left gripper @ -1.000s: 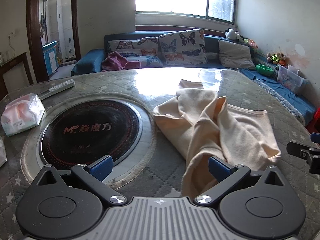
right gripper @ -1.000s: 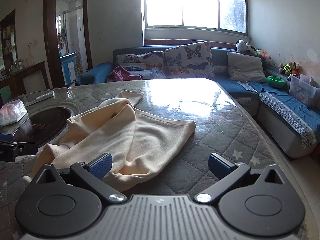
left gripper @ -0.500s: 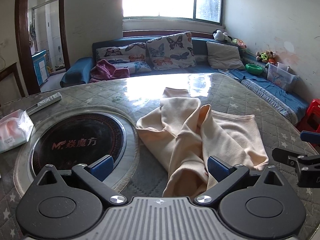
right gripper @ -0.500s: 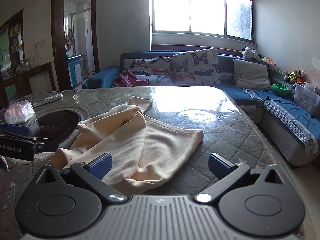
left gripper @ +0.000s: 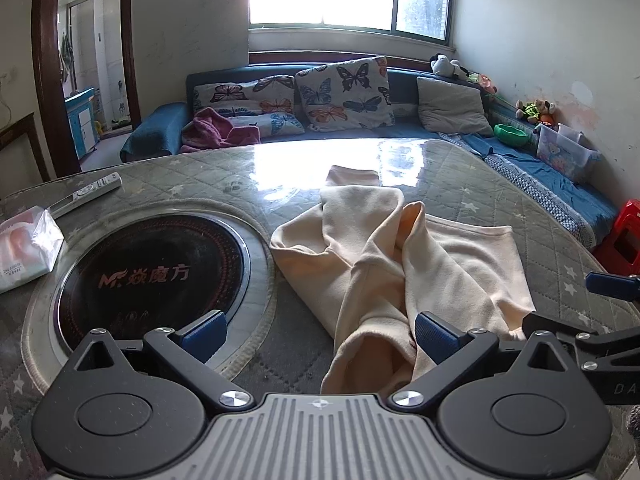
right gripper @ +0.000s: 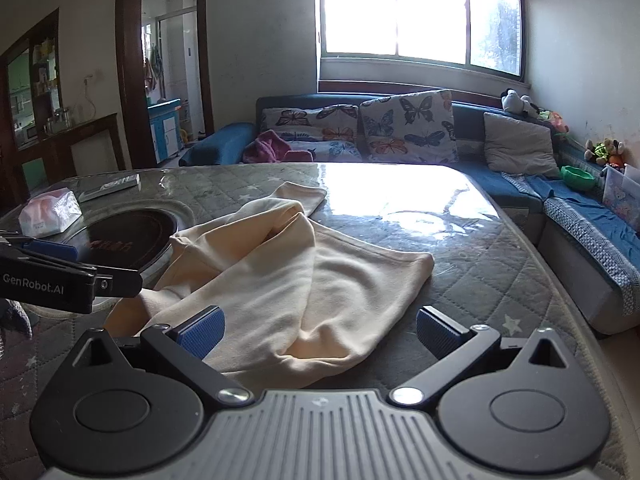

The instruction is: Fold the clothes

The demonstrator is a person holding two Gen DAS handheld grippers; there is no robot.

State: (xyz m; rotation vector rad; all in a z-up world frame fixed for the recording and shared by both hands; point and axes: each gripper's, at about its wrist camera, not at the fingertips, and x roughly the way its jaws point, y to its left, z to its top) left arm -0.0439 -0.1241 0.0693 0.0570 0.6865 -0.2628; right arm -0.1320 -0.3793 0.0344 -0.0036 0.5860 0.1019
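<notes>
A cream long-sleeved garment [left gripper: 400, 264] lies crumpled on the quilted table; it also shows in the right wrist view [right gripper: 280, 280]. One sleeve reaches toward the far side. My left gripper [left gripper: 318, 330] is open, just short of the garment's near bunched edge, its right pad beside the cloth. My right gripper [right gripper: 318, 330] is open above the garment's near hem, holding nothing. The right gripper's side [left gripper: 608, 320] shows at the right of the left wrist view, and the left gripper's side [right gripper: 60, 276] at the left of the right wrist view.
A round black induction hob [left gripper: 152, 276] is set into the table left of the garment. A tissue pack [left gripper: 24, 248] and a remote [left gripper: 92, 192] lie far left. A blue sofa [left gripper: 360, 120] with cushions runs behind and right of the table. A red stool [left gripper: 624, 240] stands right.
Both grippers have come slightly nearer to the garment and to each other. The garment has not moved, and both stay open.
</notes>
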